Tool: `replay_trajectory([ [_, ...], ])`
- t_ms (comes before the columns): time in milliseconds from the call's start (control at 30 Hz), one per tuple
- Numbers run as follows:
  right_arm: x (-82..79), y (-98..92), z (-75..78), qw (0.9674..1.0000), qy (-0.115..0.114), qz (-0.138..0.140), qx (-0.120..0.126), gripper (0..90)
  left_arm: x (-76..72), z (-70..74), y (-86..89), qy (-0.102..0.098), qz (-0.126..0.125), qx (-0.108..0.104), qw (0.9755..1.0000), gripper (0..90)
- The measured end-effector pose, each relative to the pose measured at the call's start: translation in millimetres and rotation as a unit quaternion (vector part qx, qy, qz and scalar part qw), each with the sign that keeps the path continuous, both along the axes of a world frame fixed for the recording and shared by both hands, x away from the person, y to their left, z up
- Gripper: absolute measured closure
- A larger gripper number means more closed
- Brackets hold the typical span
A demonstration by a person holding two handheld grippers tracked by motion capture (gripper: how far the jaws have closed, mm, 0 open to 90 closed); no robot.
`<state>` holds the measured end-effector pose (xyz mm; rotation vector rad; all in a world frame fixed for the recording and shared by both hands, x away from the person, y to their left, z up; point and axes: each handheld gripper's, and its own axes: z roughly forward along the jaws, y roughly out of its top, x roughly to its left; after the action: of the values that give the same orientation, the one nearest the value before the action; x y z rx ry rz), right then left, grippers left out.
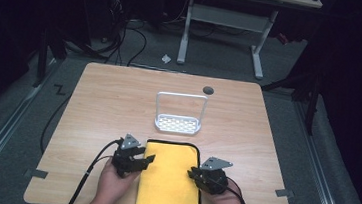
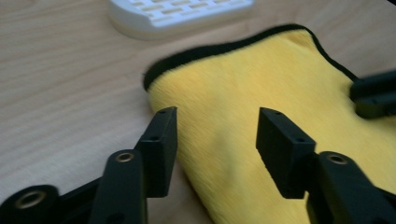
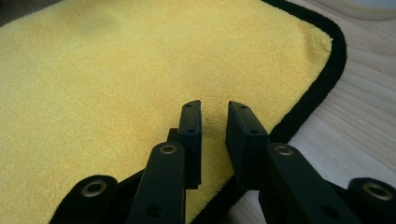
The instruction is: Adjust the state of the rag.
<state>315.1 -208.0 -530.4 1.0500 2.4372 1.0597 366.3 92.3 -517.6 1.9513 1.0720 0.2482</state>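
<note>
Yellow cloth (image 1: 170, 181) lies flat at the near edge of the wooden table (image 1: 109, 100) in the high view, black-trimmed, running off the bottom of the picture between my two hands. My left gripper (image 1: 138, 161) sits at the cloth's left edge and my right gripper (image 1: 196, 173) at its right edge. Beyond the cloth's far end stands a white rack (image 1: 178, 123) with a tall loop handle, close to the cloth but apart from it.

Left gripper view — my left gripper (image 2: 217, 135) is spread wide, one jaw over bare table beside the cloth's edge, the other over the cloth (image 2: 261, 88). Nothing is between them. The rack's slotted base (image 2: 180, 14) shows at the top, and a bit of my other gripper (image 2: 373, 93) comes in at the right.

Right gripper view — my right gripper (image 3: 213, 123) is nearly closed, a narrow gap left, jaws low over the cloth (image 3: 116, 70) near its black trim. Whether they pinch any fabric I cannot tell.
</note>
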Motion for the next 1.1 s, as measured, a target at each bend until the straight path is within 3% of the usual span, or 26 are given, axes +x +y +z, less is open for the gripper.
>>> replay_trajectory([
  [167, 0.0, -0.1, -0.1, 1.0000, -0.002, 0.002, -0.001, 76.3, 19.7, -4.0, 0.5, 0.016, 0.017, 0.005, 0.9997, 39.3],
  [333, 0.8, -0.6, 0.0, 1.0000, -0.002, 0.007, -0.002, 76.4, 30.2, -10.8, -2.3, 0.032, 0.021, -0.008, 0.9992, 38.4],
  [400, 1.0, -0.6, -0.1, 1.0000, -0.002, 0.008, -0.001, 76.3, 32.7, -12.4, -4.4, 0.036, 0.025, -0.003, 0.9990, 38.7],
  [467, 1.0, -0.7, 0.0, 1.0000, -0.003, 0.009, -0.002, 76.3, 34.4, -13.9, -5.4, 0.041, 0.027, 0.001, 0.9988, 41.9],
  [633, 0.7, -1.0, -0.1, 0.9999, -0.002, 0.011, -0.002, 75.2, 34.8, -14.7, -5.0, 0.058, 0.028, -0.017, 0.9978, 57.5],
  [833, -0.1, -1.2, -0.8, 0.9999, 0.001, 0.011, 0.011, 69.1, 32.1, -22.9, -1.8, 0.050, 0.016, -0.046, 0.9976, 77.6],
  [900, 0.9, -1.5, 0.8, 0.9998, 0.003, 0.007, 0.017, 65.1, 31.8, -24.3, 0.1, 0.053, 0.017, -0.055, 0.9969, 79.6],
  [1100, 14.1, -0.4, 6.3, 0.9991, -0.024, -0.032, 0.016, 58.3, 29.4, -24.5, -1.6, 0.041, 0.016, -0.047, 0.9979, 79.7],
])
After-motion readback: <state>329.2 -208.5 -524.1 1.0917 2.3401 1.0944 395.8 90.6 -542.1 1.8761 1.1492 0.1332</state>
